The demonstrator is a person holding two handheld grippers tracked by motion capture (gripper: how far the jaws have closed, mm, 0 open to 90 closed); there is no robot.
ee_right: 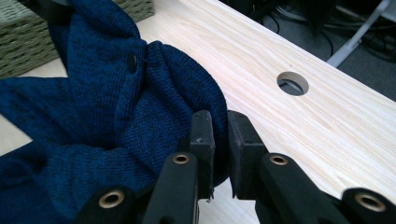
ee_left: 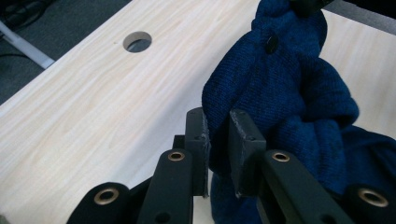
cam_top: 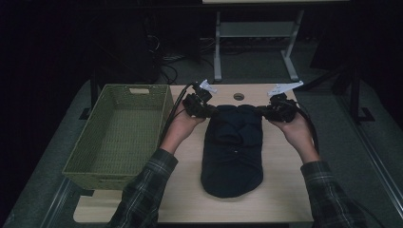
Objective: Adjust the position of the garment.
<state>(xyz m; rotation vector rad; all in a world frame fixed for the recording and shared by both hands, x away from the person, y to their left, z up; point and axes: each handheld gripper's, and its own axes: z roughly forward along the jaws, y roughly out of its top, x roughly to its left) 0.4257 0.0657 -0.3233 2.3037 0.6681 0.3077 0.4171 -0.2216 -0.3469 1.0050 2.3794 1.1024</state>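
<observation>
Blue knitted garment (cam_top: 232, 152) on the worktop (cam_top: 185, 190). Left gripper (ee_left: 218, 140) jaws pinch a fold between them. Right gripper (ee_right: 220, 142) jaws likewise clamp knit.

A green woven basket (cam_top: 119, 137) sits at the table's (cam_top: 280, 190) left edge.

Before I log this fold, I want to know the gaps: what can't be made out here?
- Basket inside: near wall hides its near floor, high view.
- Sweater type: bunched and dark; sleeves hidden in folds.
- Left gripper and right gripper pads: knit covers their inner faces, gripper views.
- Table near edge: cut off by sleeves, high view.
</observation>
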